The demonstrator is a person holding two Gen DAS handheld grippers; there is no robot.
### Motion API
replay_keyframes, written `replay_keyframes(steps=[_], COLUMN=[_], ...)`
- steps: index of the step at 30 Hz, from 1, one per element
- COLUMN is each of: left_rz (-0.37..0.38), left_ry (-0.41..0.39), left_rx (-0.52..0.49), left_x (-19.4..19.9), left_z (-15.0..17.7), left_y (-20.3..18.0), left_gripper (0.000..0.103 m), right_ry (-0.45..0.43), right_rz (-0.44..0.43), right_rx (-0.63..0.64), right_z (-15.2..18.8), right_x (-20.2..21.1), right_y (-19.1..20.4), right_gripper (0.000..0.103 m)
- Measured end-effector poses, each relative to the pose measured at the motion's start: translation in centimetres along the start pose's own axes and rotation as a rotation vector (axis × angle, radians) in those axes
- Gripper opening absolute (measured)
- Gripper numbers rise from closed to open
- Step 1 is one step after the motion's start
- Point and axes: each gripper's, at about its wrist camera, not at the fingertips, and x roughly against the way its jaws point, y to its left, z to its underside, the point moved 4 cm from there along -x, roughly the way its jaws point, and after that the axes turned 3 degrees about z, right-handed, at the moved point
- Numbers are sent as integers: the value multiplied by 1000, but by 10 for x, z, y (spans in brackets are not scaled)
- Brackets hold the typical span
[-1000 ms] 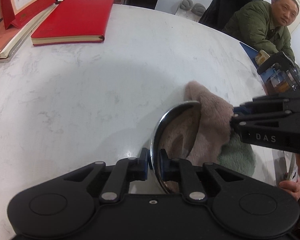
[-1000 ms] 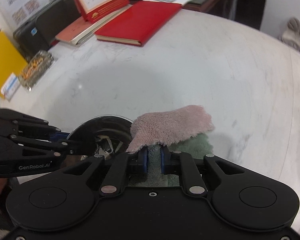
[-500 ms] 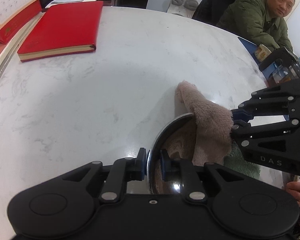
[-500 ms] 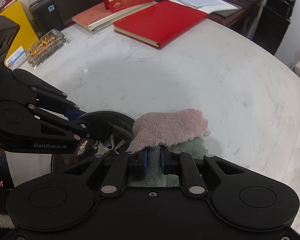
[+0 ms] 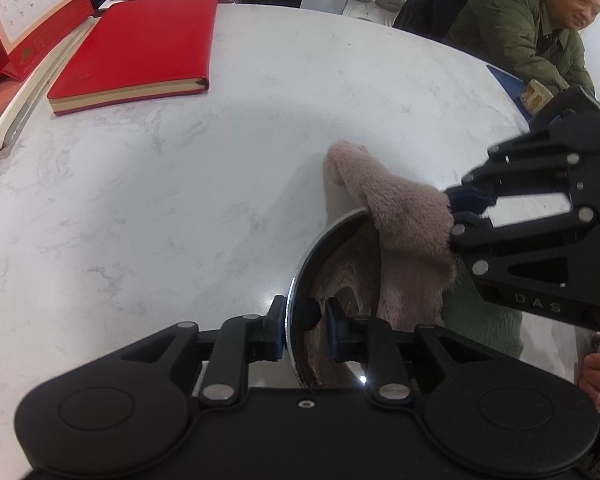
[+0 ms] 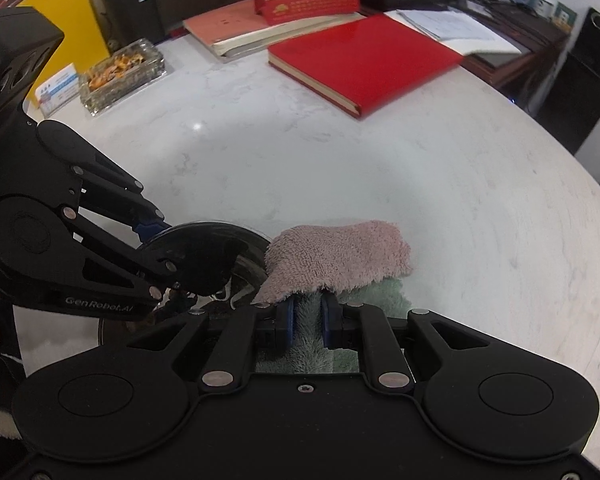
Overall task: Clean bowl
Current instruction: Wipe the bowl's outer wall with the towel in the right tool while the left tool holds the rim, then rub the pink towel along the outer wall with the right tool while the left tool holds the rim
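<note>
Your left gripper (image 5: pixel 304 330) straddles the near rim of the shiny round steel bowl (image 5: pixel 300 276), one finger outside, one inside. Its jaws have just been opening, and a gap shows between the inner pad and the rim, so the hold looks slack. Your right gripper (image 6: pixel 307 320) is clamped on the plush two-sided cloth, pink on one face and green on the other (image 6: pixel 336 254); the jaws stand narrow with green pile squeezed between them.

The right gripper's side reads "DAS" in the left wrist view; the left gripper's side reads "GenRobot.AI" in the right wrist view.

The bowl rests on the white marbled round table (image 5: pixel 180 184), and the cloth drapes over its far rim, part inside, part hanging onto the table beyond the bowl.

Only the left wrist view shows the seated person in a green padded jacket (image 5: pixel 516 28), across the table from the bowl. Only the right wrist view shows the clear glass ashtray (image 6: pixel 122 74) with orange-and-white butts in it, well apart from the bowl, and a yellow board behind it. Both views show the red hardcover notebook (image 5: pixel 136 52) and the red desk calendar (image 5: pixel 28 16) far beyond the bowl; the calendar's print is too small to read.
</note>
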Motion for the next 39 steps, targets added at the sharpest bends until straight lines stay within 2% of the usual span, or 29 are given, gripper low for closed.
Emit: replay_keyframes(steps=[11,18,23,27,31,39], left_rz=[-5,1,4,3,1,-5], left_ry=[-22,-18,-24,-37,-43,-53], left_rx=[37,33,41,54,66,88], left_x=[-1,-1,-2,-2,-2,-2], left_z=[3,2,3,5,6,7], left_y=[1,0,0,0,-1,-1], left_gripper=[19,20,22,23,23,24], right_ry=[-42,-48,-56,-68,-83,-68], right_rz=[-1,12,9,-3,-22,-62], right_rx=[-48,61,76,-25,-190,-471], right_z=[3,-5,-9,-5,6,46], right_x=[4,2,-1,0,3,8], right_y=[-3,6,11,4,-10,-31], right_gripper=[16,19,22,20,19,12])
